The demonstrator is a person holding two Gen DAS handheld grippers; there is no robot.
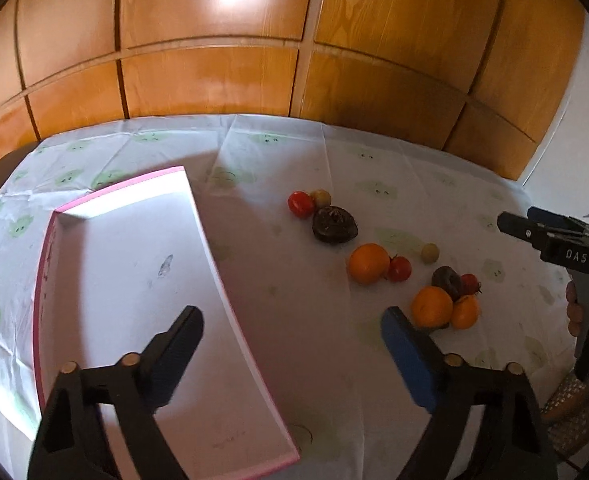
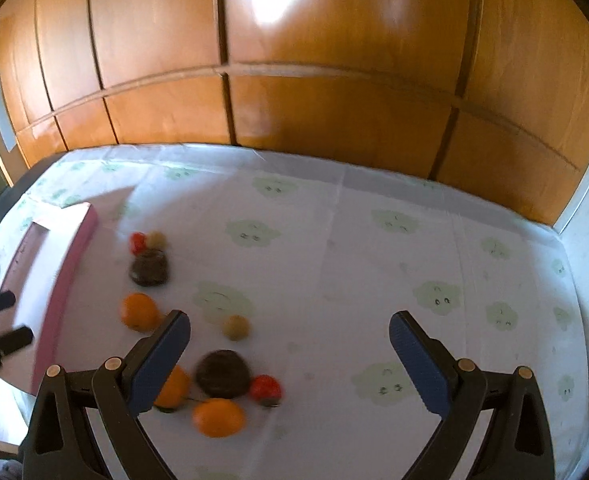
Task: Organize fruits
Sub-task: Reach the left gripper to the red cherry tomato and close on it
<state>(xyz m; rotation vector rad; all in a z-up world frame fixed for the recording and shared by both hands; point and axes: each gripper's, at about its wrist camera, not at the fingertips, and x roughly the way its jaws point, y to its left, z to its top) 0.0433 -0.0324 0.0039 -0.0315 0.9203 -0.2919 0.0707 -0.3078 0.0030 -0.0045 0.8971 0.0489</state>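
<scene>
Fruits lie loose on the tablecloth [image 1: 278, 160], a white sheet printed with pale green cloud faces, in three small clusters to the right of the box. Far cluster: a red tomato [image 1: 300, 203] touching a small yellowish fruit [image 1: 320, 198], with a dark brown wrinkled fruit [image 1: 334, 225] just in front of them. Middle cluster: an orange [image 1: 368, 263] touching a second red tomato [image 1: 399, 268]; a small pale green-yellow fruit [image 1: 430, 253] sits alone just to the right. Near cluster: two oranges [image 1: 432, 306] side by side, a second dark fruit [image 1: 448, 281] behind them and a third tomato [image 1: 470, 283] against it. None of the fruit is in the box. The box [image 1: 134, 280] is shallow, white inside with a pink rim, lying flat on the cloth left of the fruit; its interior shows only a faint smudge. Left gripper [image 1: 292, 330]: jaws apart, nothing between them, left finger over the box floor, right blue-padded finger over the cloth beside the near oranges. Right gripper [image 2: 290, 334]: jaws wide apart, nothing between the pads, hovering above the near cluster; its left finger overlaps one orange in its own view, contact cannot be told because the view is blurred. From the left wrist view the right gripper enters at the right edge, held by a hand [image 1: 574, 308]. Behind the table stands a wooden panelled wardrobe [image 1: 214, 60].
</scene>
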